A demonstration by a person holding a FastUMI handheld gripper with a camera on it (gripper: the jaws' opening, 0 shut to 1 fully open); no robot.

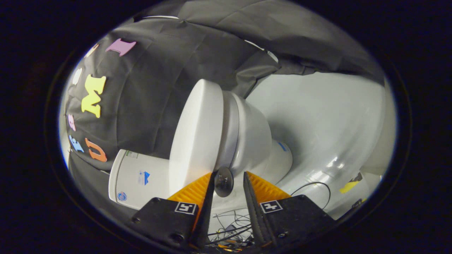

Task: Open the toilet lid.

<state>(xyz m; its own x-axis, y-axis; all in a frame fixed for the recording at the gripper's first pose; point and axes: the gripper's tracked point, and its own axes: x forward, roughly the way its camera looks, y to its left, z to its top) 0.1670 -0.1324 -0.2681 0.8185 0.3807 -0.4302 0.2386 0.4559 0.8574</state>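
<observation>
Whole scene looked rolled over sideways here, fwiw. Starting at about 8 o'clock from the fingers: white rectangular ceramic cistern [136,178], with small blue marks and a little label on its face, backed up against the black cloth booth wall [148,91]. Right next to it, at roughly 11 o'clock from the fingertips, the smooth white oval plastic toilet lid [197,137], lying flat against the seat underneath, so not lifted yet. Just past that, at 12 to 1 o'clock, the rounded white ceramic toilet bowl [252,139], narrowing down into its base with a small blue mark on it.

Down at the bottom, the handheld two-finger gripper [228,176], fingers spread apart, not pressed on anything. Sitting in the gap between the tips: a small round grey metal disc [224,181], apparently a knob or button at the lid's front rim, touching or nearly touching the left finger, clear of the right one. Couldn't tell for sure if contact was made.

Below the fingers at 6 o'clock, a tangle of thin dark cables [231,225]. Off at 3 o'clock, glossy pale grey floor [317,116] with a looping black wire [314,187] and a scrap of yellow tape [348,187].
</observation>
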